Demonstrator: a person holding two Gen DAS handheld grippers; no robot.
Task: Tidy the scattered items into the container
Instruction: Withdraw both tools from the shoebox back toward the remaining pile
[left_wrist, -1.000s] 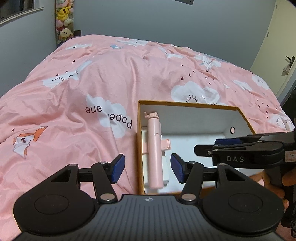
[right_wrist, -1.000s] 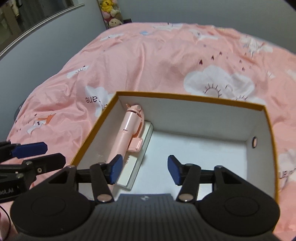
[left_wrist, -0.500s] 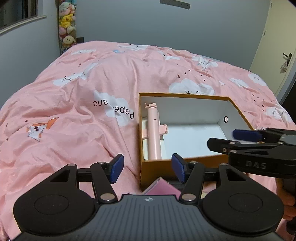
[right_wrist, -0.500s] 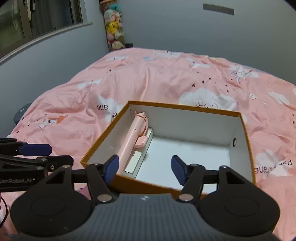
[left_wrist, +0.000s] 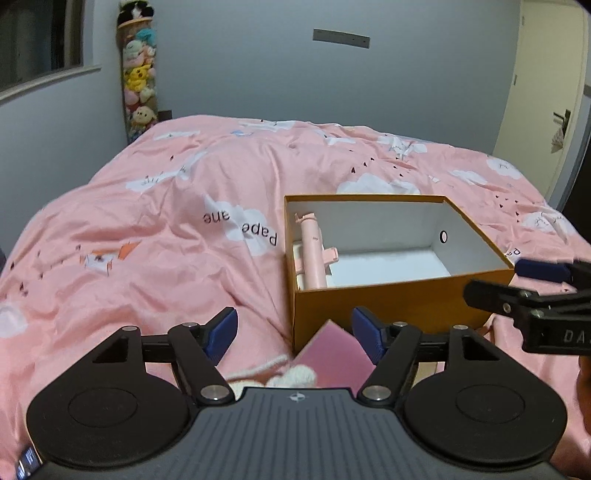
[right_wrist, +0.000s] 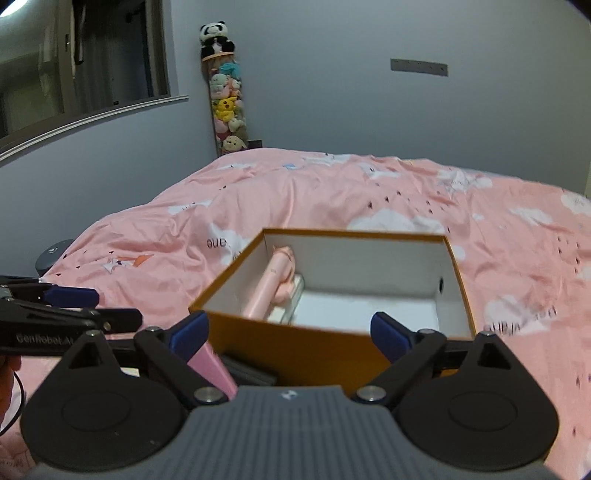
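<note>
One orange box sits on the bed's pink cloud-print duvet, and along its left wall lie one pink selfie stick and, under it, one flat white item whose kind I cannot tell. Two grippers show: the left gripper and the right gripper, both held near the box's front wall with jaws wide apart and gripping nothing, above one pink pad, one fluffy white item and one dark object. Readable writing: mirrored "pape" and "ane" on the duvet, "GenRobot.AI" on the left gripper's side, "DA" on the right's.
</note>
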